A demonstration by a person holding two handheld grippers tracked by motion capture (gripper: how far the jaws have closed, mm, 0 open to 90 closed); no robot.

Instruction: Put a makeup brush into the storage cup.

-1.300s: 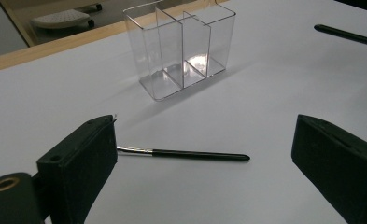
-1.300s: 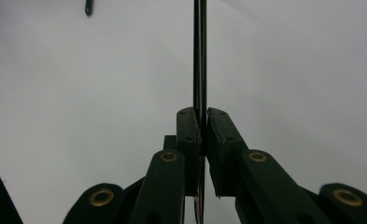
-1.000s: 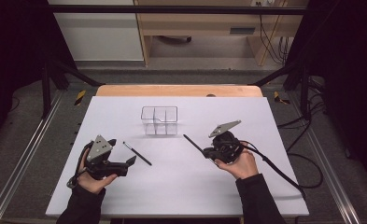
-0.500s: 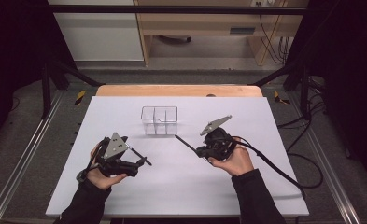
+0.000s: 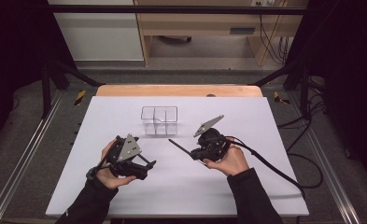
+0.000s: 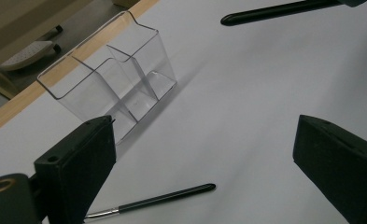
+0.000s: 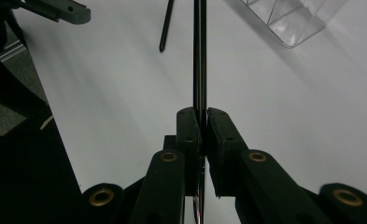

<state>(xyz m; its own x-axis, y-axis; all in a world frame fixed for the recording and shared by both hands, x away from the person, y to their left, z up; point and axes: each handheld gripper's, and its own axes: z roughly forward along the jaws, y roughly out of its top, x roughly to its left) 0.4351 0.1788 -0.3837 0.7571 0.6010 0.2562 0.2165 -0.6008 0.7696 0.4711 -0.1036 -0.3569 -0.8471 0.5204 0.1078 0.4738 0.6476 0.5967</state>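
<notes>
the right gripper (image 5: 196,154), jaws clamped tight on a black brush (image 5: 180,146), carries it toward the clear organizer (image 5: 159,120) near the table's (image 5: 265,186) far edge, while the left gripper (image 5: 146,167) gapes empty over a second brush (image 6: 165,199), and next comes tipping the held one into a compartment.

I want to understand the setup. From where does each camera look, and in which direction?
High view: above the person's side, looking forward and down on the table; both forearms, left gripper, right gripper.
Left gripper view: rides on that gripper, toward the clear organizer; open jaws; loose brush on the table.
Right gripper view: looks along jaws shut on a held brush.
Shared: both gripper views show the organizer and both brushes.
</notes>
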